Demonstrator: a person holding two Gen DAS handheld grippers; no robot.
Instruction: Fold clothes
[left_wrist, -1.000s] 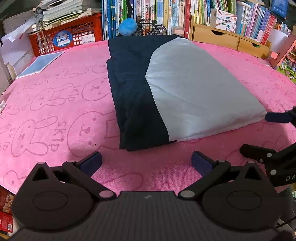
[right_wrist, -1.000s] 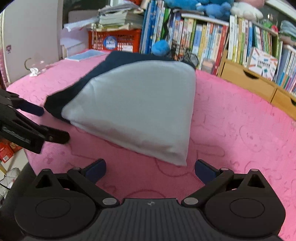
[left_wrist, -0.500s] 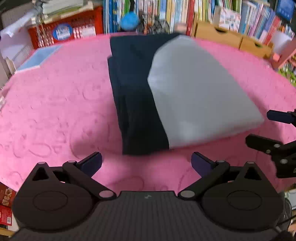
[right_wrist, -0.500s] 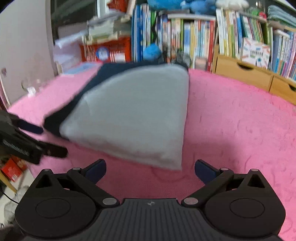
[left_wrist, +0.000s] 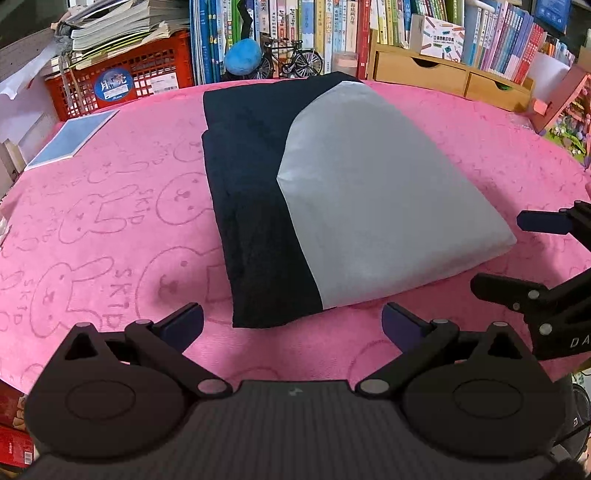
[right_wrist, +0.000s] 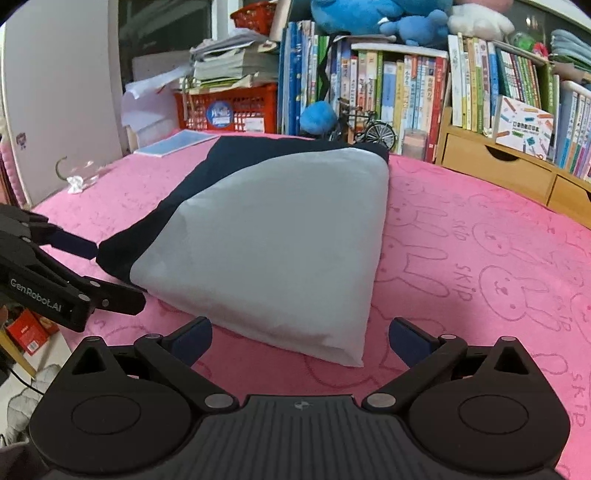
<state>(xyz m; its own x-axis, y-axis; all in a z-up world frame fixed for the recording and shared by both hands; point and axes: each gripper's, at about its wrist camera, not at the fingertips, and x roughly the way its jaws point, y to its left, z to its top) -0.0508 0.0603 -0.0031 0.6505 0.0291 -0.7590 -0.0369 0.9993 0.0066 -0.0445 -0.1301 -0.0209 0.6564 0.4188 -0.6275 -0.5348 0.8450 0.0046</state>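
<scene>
Big pink bunny-print blanket (left_wrist: 110, 206) covers the surface, bookshelves (right_wrist: 406, 92) and a red crate (left_wrist: 140, 77) behind. Folded navy-and-grey garment (left_wrist: 351, 192) sits mid-blanket. Left gripper (left_wrist: 291, 325) and right gripper (right_wrist: 299, 339) both spread wide, holding nothing, just short of its near edge.

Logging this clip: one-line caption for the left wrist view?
Open left gripper faces a folded navy-and-grey garment on the pink blanket; open right gripper alongside.
</scene>
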